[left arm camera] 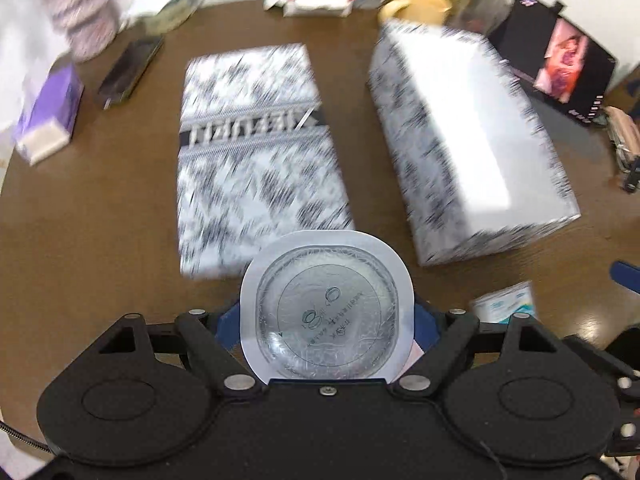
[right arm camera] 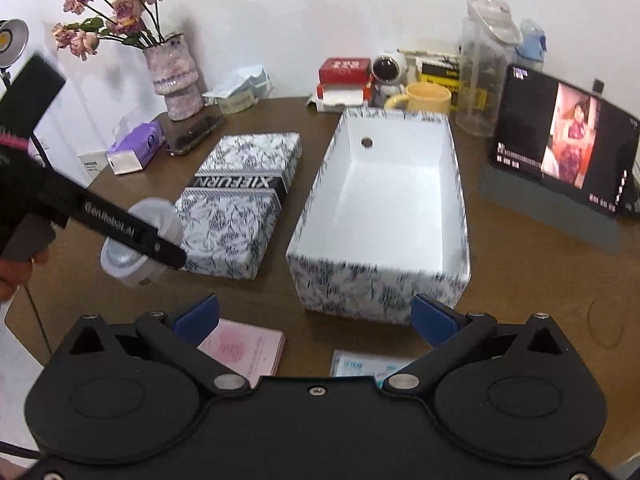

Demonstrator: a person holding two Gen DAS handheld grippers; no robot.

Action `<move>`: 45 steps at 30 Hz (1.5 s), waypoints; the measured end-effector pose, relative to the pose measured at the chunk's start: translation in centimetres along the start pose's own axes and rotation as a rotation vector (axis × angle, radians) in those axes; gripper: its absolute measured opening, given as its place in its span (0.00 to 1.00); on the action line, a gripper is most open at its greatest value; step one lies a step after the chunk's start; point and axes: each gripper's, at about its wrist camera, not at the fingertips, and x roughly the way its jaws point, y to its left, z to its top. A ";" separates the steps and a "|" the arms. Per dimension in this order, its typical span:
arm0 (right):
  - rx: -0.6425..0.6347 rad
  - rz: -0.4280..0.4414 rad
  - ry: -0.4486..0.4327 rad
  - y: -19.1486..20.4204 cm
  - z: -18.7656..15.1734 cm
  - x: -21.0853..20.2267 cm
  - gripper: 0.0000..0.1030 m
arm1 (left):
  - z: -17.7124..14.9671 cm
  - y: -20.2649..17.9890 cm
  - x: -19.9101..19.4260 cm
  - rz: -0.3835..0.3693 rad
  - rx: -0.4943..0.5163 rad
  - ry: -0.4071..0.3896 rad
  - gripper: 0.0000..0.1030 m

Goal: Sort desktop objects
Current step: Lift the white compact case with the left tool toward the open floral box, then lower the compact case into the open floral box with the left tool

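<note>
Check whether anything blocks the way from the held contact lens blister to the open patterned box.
Nothing visible does. The left claw holds the blister pack above the table; the open box lies ahead to its right, empty, with the lid beside it, not over it.

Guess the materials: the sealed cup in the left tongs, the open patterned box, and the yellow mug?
Sealed cup: looks like clear glossy plastic under a white printed film lid; its contents show through.
Open patterned box: likely printed paperboard, with a matte white inside, thin folded walls and a punched hole.
Yellow mug: probably glazed ceramic, thick-walled with a soft sheen; could be plastic.
</note>
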 end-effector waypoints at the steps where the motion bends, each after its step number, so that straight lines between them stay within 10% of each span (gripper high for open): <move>1: -0.007 0.001 -0.001 -0.1 0.5 -0.1 1.00 | 0.7 -0.4 -0.3 -0.006 0.019 -0.008 0.77; 21: -0.041 -0.041 0.016 -3.5 7.9 1.2 1.00 | 14.6 -11.6 1.8 -0.106 0.350 -0.079 0.77; 45: -0.170 0.162 0.170 -13.1 11.1 10.3 1.00 | 23.3 -15.9 16.9 0.035 0.166 0.107 0.77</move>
